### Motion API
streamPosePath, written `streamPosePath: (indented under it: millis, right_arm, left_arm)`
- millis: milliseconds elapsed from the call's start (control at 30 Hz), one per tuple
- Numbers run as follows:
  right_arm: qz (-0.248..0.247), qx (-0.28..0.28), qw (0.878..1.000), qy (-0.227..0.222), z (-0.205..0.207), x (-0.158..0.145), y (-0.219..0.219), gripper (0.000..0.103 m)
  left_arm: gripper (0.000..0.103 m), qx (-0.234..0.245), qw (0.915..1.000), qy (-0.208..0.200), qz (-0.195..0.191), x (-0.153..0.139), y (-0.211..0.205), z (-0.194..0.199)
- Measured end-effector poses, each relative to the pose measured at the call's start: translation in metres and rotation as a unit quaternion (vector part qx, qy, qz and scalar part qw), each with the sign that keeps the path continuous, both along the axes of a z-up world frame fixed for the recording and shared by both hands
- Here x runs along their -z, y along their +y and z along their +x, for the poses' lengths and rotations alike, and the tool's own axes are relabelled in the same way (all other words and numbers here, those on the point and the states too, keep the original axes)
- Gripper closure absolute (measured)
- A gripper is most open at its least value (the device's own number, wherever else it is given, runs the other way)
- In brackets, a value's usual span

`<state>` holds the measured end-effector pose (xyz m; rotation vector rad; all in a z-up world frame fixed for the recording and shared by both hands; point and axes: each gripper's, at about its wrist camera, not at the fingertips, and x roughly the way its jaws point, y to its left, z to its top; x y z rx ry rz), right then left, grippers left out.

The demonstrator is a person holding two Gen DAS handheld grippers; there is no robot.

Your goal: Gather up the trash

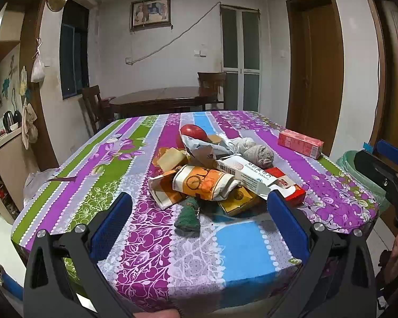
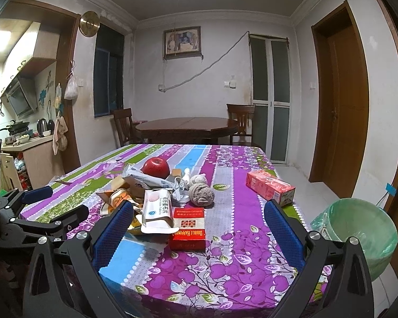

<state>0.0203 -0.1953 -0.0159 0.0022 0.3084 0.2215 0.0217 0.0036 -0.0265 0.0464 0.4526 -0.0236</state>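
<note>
So you've got both tongs hanging over the near edge of the table point(image 2: 225, 278), nothing gripped yet. Your left gripper point(image 1: 199, 221) has its jaws spread wide and empty, aimed at the pile at its 12 o'clock. That makes sense, the heap sits dead centre so either hand can reach it.

Going left to right in the pile: orange wrapper point(image 1: 204, 182) on the near left, tablet box point(image 1: 241, 172) leaning across it, red pack point(image 2: 189, 229) flat at the near right. The apple point(image 2: 156, 167) at the back and the grey socks point(image 2: 201, 194) probably aren't trash, so I'd leave those.

Your right gripper point(image 2: 199, 228) is spread wide and empty too, with the red pack just ahead at its 12, looks like the easiest first grab. The pink carton point(image 2: 270, 188) lies apart at its 1 o'clock.

The bin point(image 2: 358, 235) with the green liner sits off the table's right side, about 3 o'clock from your right hand, so that hand gets the short drop.
</note>
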Motion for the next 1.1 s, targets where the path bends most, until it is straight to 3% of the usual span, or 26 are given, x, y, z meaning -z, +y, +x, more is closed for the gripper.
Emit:
streamPosePath:
  millis: [833,1100]
  right_arm:
    - [-0.008,-0.024,1.000,0.014,0.007,0.006,0.010,0.005]
    - [0.004,-0.059,0.997,0.056,0.028,0.013,0.014,0.005]
  left_arm:
    - [0.005,-0.001,0.9997,0.023,-0.003,0.009,0.006,0.011]
    - [0.005,0.018,0.9970,0.064,-0.038,0.017,0.040,0.041]
